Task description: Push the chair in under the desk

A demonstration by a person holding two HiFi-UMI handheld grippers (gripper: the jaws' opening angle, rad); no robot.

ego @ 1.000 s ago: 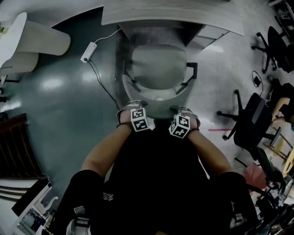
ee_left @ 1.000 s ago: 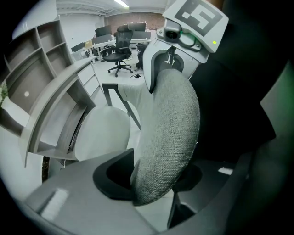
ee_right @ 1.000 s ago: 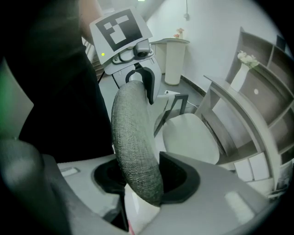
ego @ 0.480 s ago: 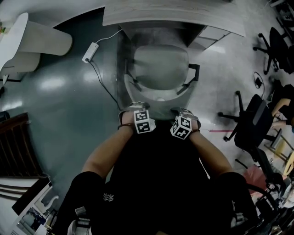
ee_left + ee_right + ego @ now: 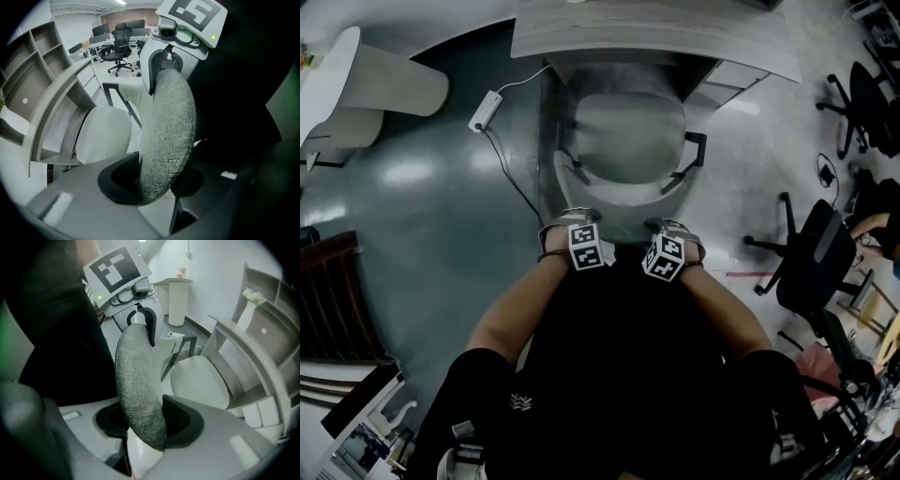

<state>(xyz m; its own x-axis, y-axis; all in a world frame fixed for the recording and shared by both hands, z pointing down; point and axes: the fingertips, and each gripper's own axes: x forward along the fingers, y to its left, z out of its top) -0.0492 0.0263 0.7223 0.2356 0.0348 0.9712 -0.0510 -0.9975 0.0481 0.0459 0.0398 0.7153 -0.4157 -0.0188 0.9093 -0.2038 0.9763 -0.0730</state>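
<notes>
The grey fabric chair (image 5: 628, 136) stands with its seat partly under the pale desk (image 5: 656, 37). I stand behind it, with both grippers on the top edge of its backrest (image 5: 619, 214). My left gripper (image 5: 574, 217) has just been closing its jaws with the backrest (image 5: 168, 140) between them, and the black pads (image 5: 117, 180) now press on the fabric. My right gripper (image 5: 667, 225) is shut on the same edge (image 5: 138, 380), further right. Each gripper view shows the other gripper further along the backrest.
A white power strip (image 5: 478, 112) and its cable lie on the floor left of the chair. A white round stand (image 5: 366, 84) is at far left, and black office chairs (image 5: 816, 258) at right. A drawer unit (image 5: 727, 75) sits under the desk's right side.
Almost nothing differs. The chair and both grippers sit nearly where they were, with only a slight shift of the view.
</notes>
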